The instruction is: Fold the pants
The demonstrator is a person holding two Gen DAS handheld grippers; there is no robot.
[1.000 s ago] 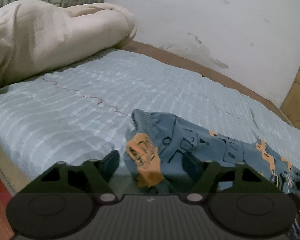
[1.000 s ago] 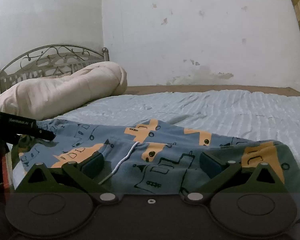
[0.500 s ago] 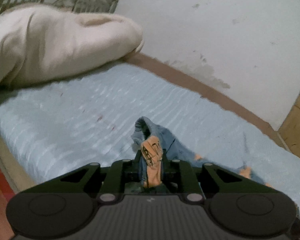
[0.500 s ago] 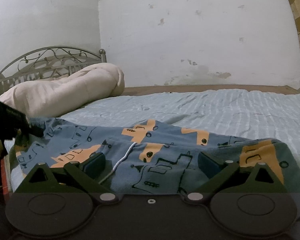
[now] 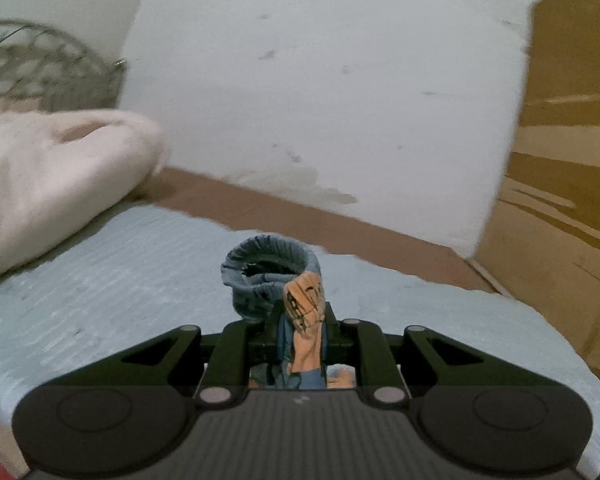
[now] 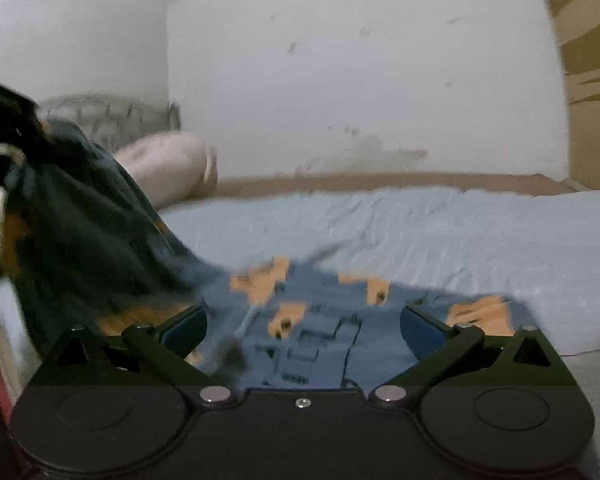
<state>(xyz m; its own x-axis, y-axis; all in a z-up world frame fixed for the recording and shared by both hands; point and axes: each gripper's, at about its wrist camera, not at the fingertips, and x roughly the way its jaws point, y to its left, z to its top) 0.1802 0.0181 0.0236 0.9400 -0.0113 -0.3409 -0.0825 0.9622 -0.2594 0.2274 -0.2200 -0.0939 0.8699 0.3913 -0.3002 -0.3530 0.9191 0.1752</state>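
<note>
Since a second ago your left gripper (image 5: 300, 344) has clenched on a leg cuff of the pants (image 6: 320, 328) and lifted it off the bed (image 6: 440, 232), likely to carry it over for the fold. Your right gripper (image 6: 302, 320) hovers released over the waistband, fingers (image 6: 420, 322) apart.

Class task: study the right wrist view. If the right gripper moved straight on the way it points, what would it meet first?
Probably the pants, which already lie between the open right gripper fingers; beyond is the blue bedsheet. Blur leaves depth uncertain.
</note>
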